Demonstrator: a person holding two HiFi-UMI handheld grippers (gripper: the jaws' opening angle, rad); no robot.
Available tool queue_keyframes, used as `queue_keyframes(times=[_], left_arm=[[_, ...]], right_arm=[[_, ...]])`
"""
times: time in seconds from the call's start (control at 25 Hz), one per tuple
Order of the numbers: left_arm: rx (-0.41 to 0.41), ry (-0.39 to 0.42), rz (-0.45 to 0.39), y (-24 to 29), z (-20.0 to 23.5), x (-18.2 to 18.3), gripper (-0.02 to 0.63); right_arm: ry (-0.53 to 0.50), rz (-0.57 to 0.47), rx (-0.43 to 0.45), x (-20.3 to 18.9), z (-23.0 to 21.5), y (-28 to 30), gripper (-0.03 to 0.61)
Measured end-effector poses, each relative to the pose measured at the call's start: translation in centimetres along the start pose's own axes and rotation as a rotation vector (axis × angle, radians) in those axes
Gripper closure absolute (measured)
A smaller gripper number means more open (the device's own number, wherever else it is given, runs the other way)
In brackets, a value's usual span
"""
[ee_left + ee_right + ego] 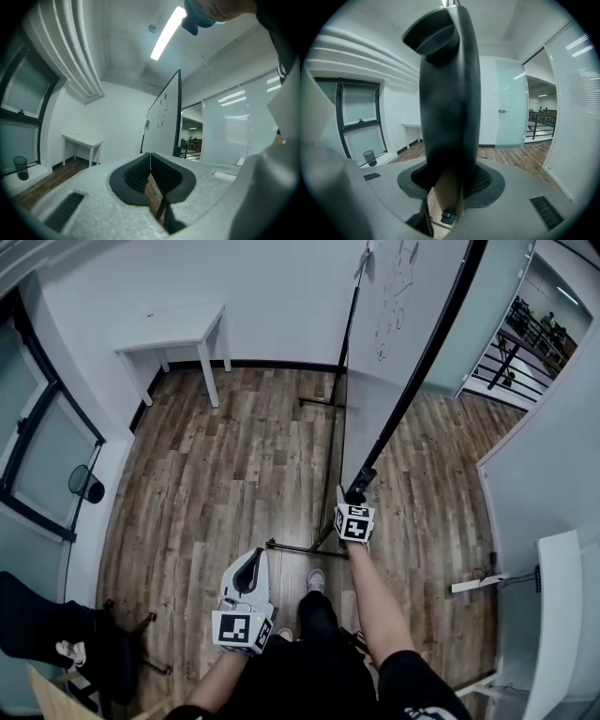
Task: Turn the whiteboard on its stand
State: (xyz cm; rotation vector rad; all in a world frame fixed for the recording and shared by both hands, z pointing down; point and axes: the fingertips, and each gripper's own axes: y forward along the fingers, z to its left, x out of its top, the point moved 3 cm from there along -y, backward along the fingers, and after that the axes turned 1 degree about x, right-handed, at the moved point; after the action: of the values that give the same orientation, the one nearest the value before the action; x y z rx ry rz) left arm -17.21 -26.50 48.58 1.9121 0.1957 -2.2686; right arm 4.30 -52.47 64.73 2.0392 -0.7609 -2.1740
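The whiteboard (pixel 403 296) stands just ahead of me on its stand (pixel 302 547), its black frame edge (pixel 424 357) running down toward me. My right gripper (pixel 356 500) is shut on the lower corner of that frame. In the right gripper view the dark frame (pixel 447 93) rises between the pads of the right gripper (pixel 450 180) and fills the middle. My left gripper (pixel 251 566) hangs lower left, apart from the board, shut with nothing in it. Its pads (pixel 138 176) meet in the left gripper view, with the whiteboard (pixel 164 112) beyond.
A white table (pixel 178 329) stands against the far wall. A black bin (pixel 89 486) sits by the window at left, a black chair (pixel 56 634) at lower left. A white desk edge (pixel 553 615) is at right. A glass door (pixel 511 108) lies beyond the board.
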Motion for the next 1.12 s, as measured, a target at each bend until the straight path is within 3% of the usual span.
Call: queue_keyframes(times=[0.64,1.12], left_arm=[[-0.041,-0.004,0.039,-7.5,-0.6,0.0,0.595],[-0.026,-0.023,0.035,-13.8,-3.8,-0.7,0.595]], right_arm=[[-0.005,-0.018,0.011,-3.5,3.4,-8.1,0.414],[-0.005,-0.02,0.034,-6.6,5.8,-15.1,0.414]])
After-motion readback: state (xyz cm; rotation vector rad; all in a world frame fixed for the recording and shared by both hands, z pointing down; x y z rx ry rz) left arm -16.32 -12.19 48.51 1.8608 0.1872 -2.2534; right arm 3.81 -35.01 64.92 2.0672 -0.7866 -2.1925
